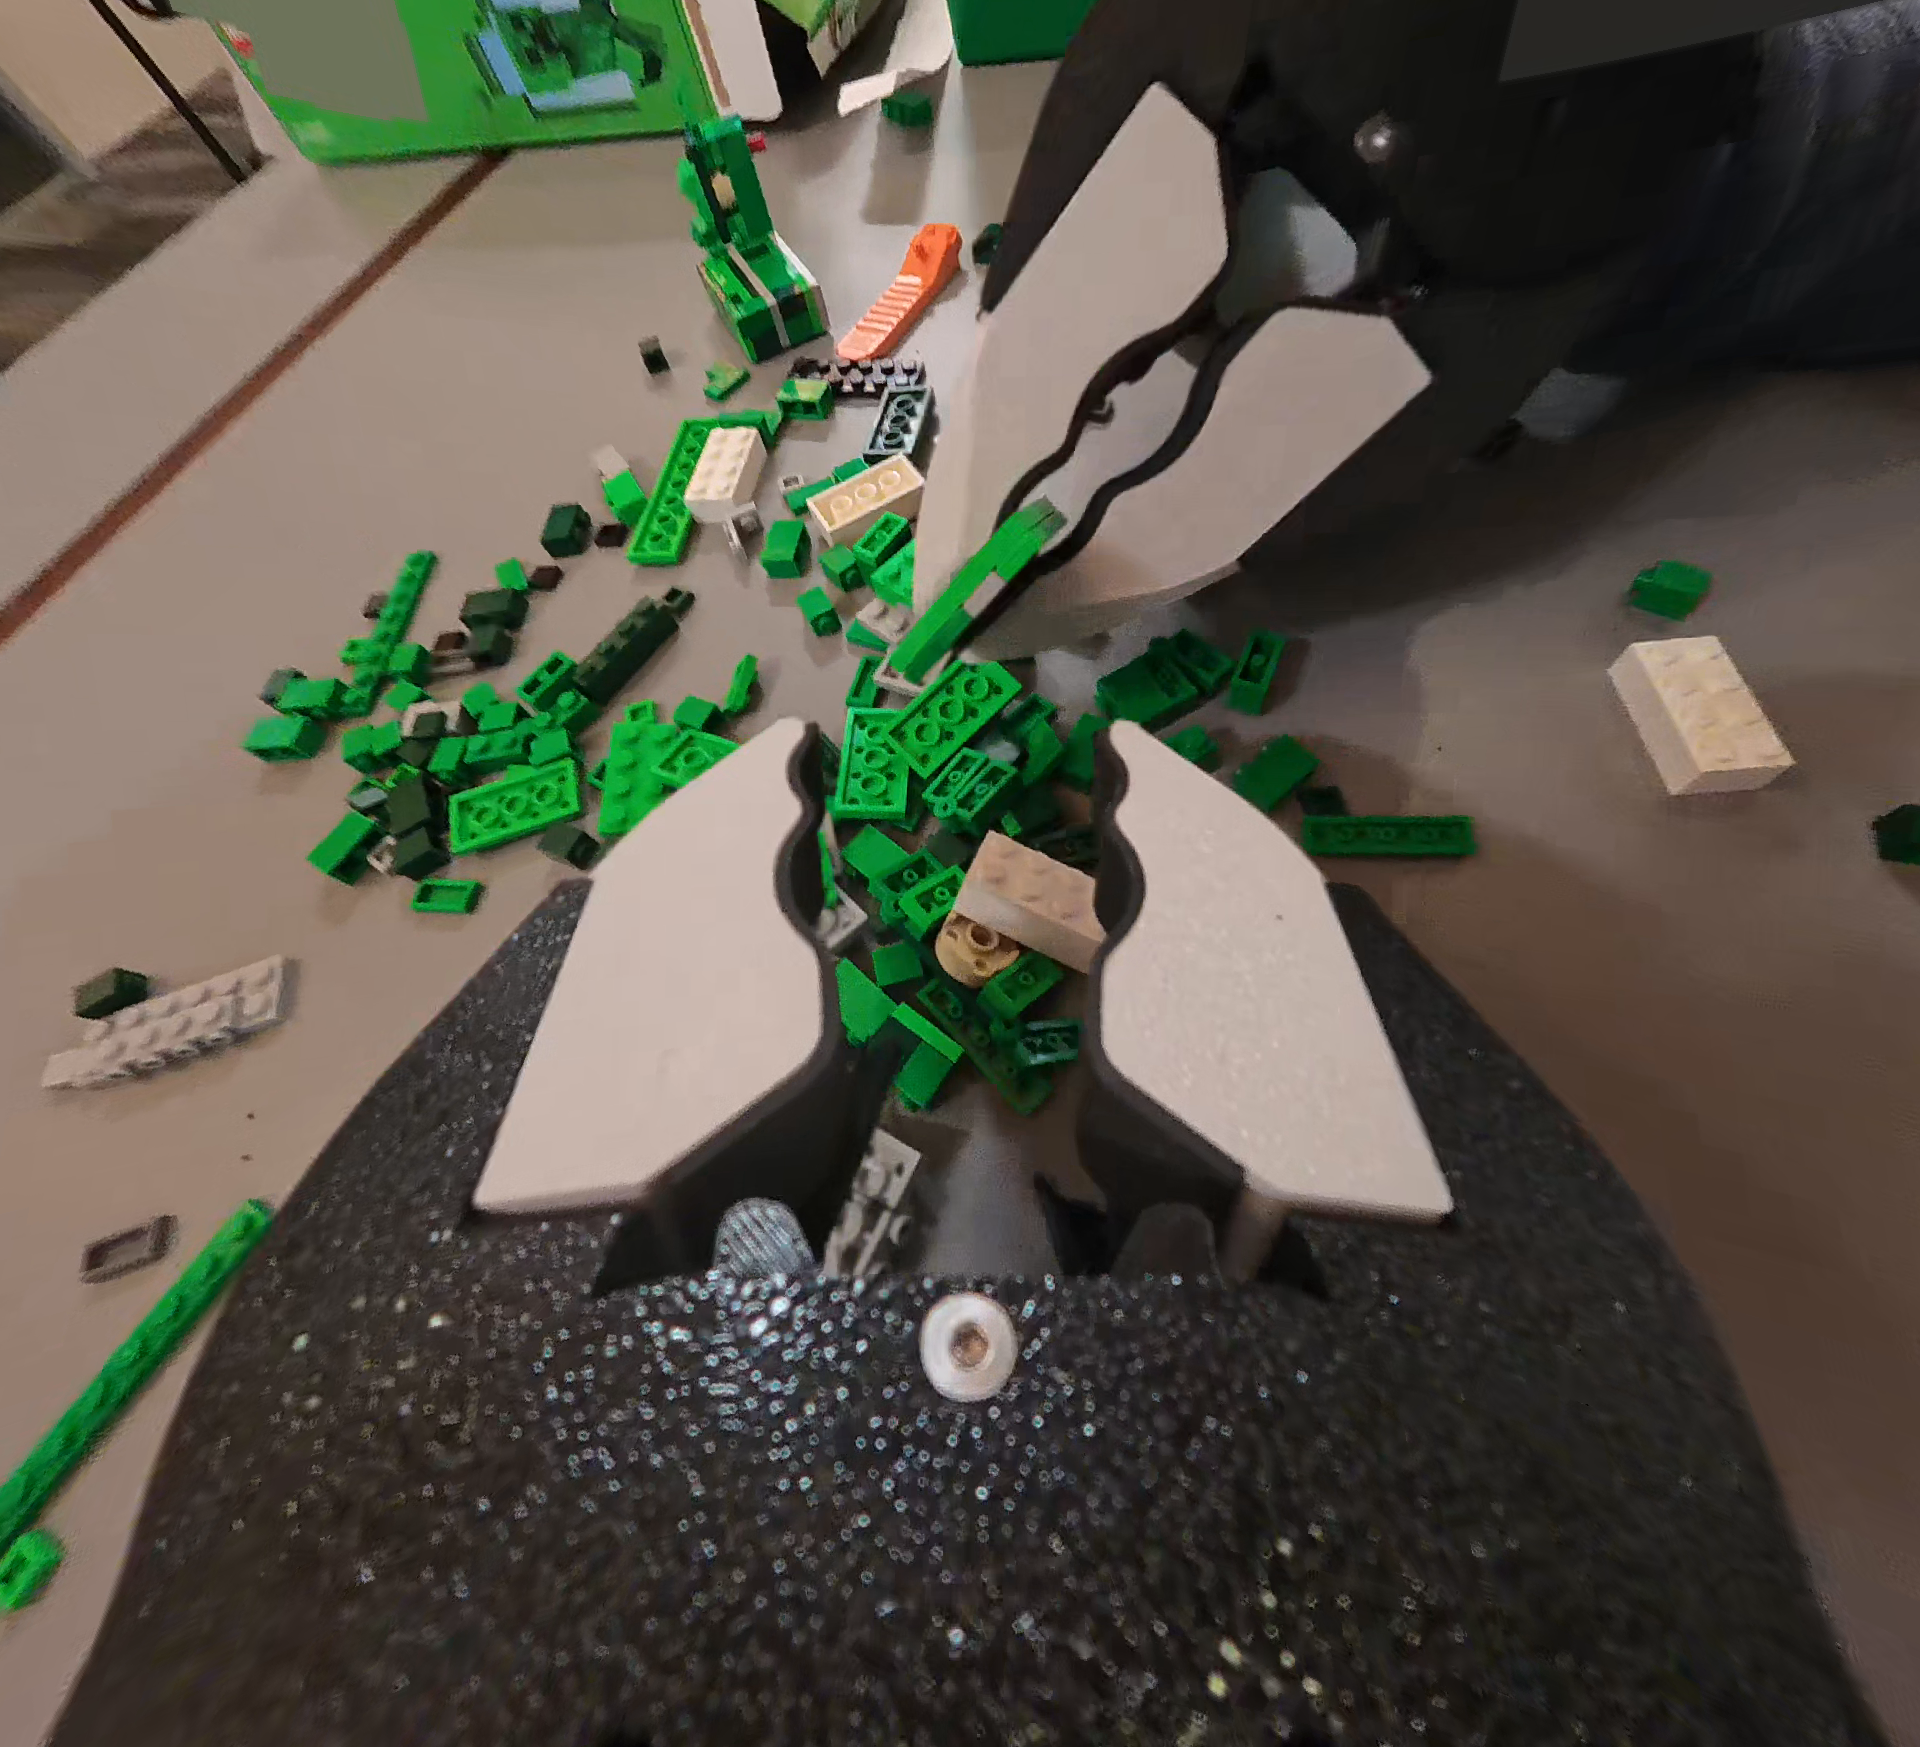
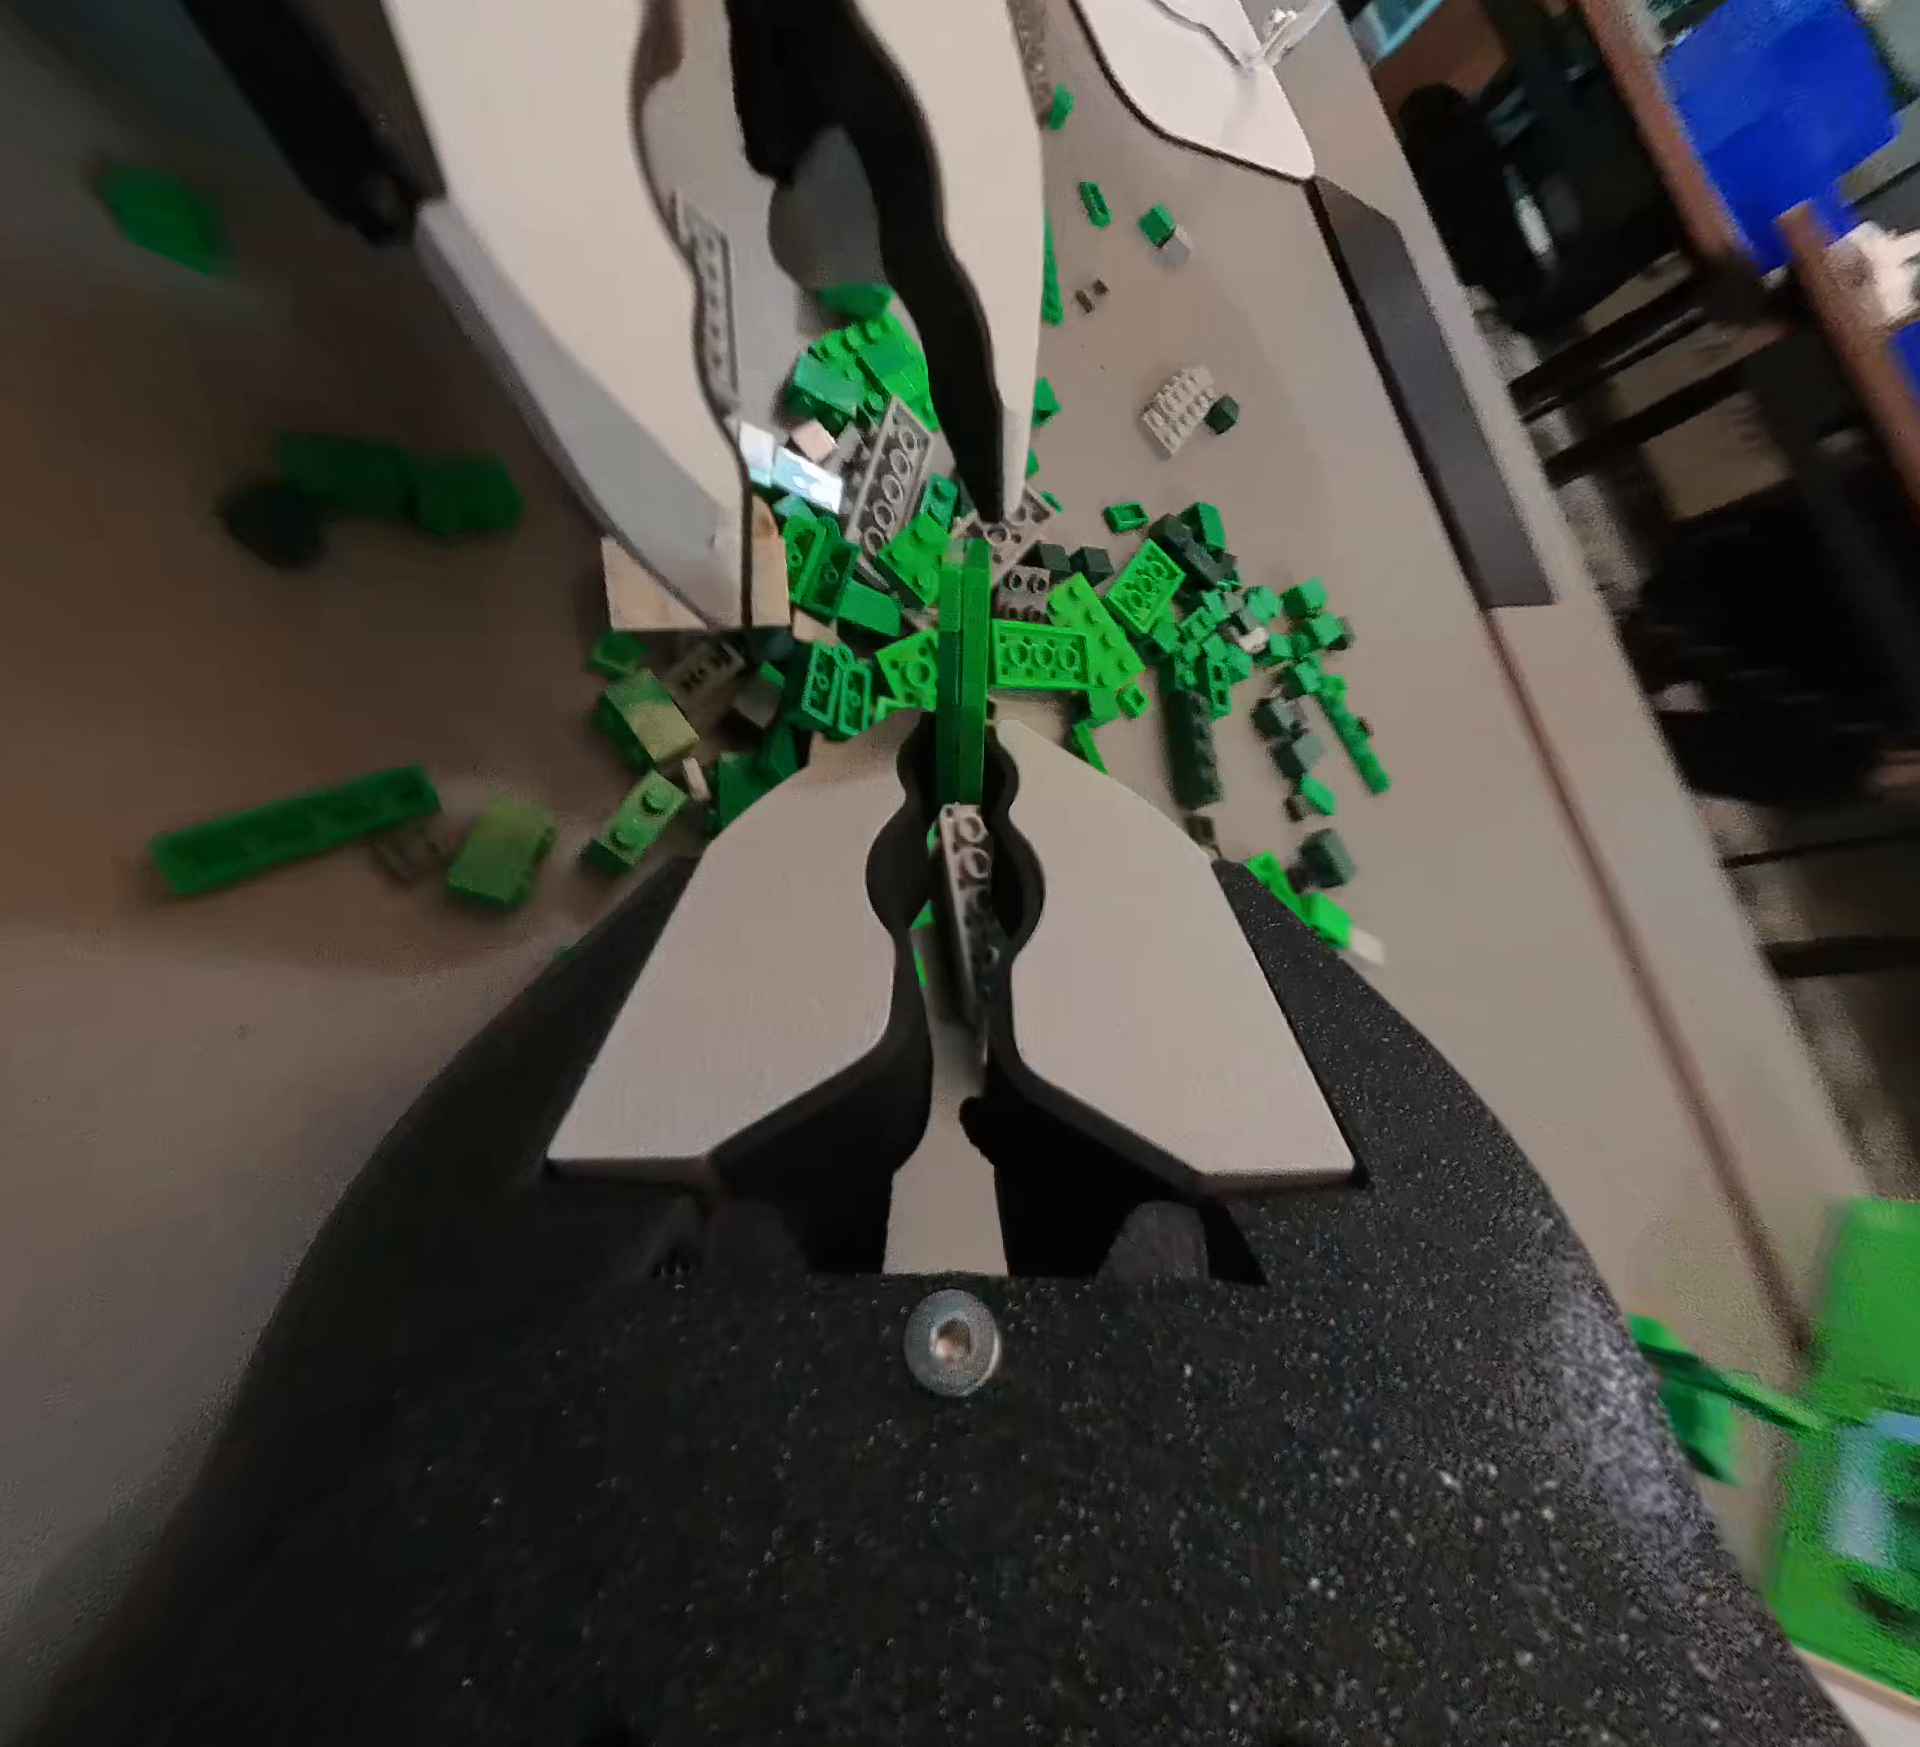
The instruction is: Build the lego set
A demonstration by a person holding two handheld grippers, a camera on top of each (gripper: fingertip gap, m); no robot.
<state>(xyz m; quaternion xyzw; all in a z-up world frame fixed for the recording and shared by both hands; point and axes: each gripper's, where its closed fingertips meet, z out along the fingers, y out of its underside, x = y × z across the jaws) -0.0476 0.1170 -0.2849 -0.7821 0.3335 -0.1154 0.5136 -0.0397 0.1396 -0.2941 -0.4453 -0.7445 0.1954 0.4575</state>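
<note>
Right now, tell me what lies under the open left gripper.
Under the left gripper: loose green bricks, a tan brick and a tan round piece. Its black body hides anything nearer.

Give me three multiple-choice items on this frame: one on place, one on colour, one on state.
1. Where does the orange brick separator lie?
A. beside the part-built green model
B. inside the box
C. in the left gripper

2. What colour is the long plate held by the right gripper?
A. orange
B. green
C. white

3. How stand the jaws of the left gripper?
A. shut on a brick
B. open above the brick pile
C. shut, empty

Key: 1 A, it lies on the table right of the model; 2 B, green edge shows; 3 B, wide gap, nothing gripped.
</note>
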